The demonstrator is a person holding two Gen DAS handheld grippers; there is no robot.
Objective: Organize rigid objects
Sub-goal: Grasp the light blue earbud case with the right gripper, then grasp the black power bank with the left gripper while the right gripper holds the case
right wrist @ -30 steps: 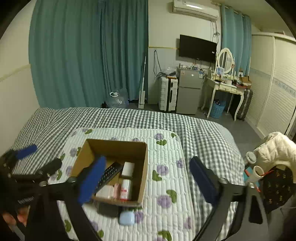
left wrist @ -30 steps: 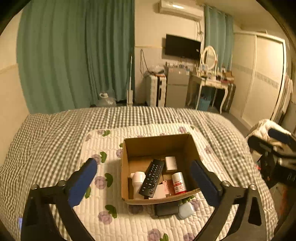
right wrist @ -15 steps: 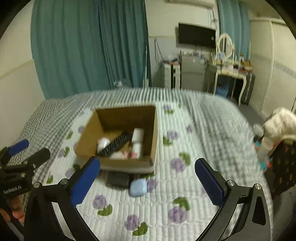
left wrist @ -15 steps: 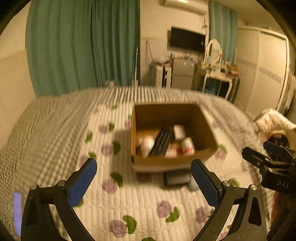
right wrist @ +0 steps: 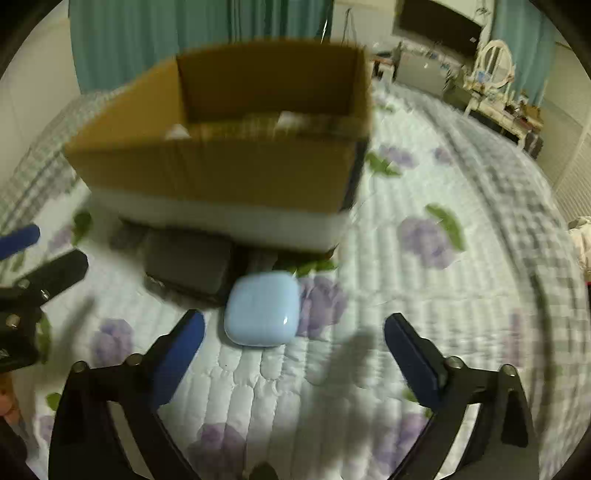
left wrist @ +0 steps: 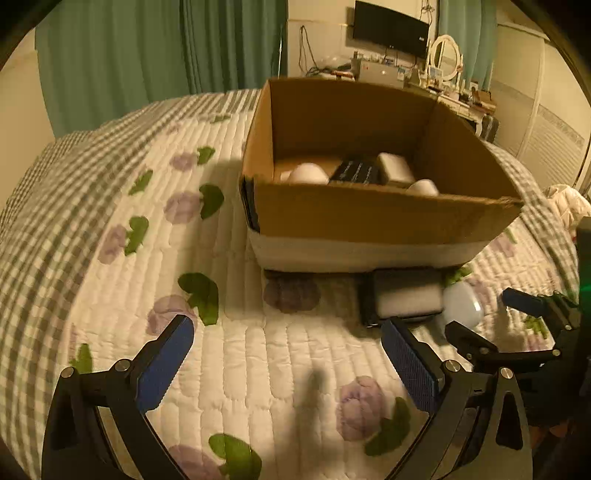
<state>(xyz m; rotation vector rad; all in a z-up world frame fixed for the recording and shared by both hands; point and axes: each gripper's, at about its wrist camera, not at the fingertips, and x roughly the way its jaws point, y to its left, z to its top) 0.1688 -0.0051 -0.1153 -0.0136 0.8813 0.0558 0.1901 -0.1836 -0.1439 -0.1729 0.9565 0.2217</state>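
An open cardboard box [left wrist: 369, 218] [right wrist: 221, 173] sits on the quilted bed and holds a black remote [left wrist: 356, 171] and several white containers. A dark flat case [left wrist: 402, 295] [right wrist: 188, 266] and a pale blue rounded case [right wrist: 263, 308] [left wrist: 461, 304] lie on the quilt just in front of the box. My left gripper [left wrist: 286, 363] is open and empty, low over the quilt, left of the dark case. My right gripper [right wrist: 293, 354] is open and empty, with the blue case just ahead between its fingers.
The white floral quilt [left wrist: 240, 362] lies on a grey checked bedspread [left wrist: 33, 206]. Green curtains [left wrist: 147, 55], a wall television [left wrist: 391, 27] and a dressing table [right wrist: 495, 92] stand beyond the bed. A wardrobe is at the right.
Both grippers have dropped down and moved in close to the box and the two cases in front of it. Both stay open.
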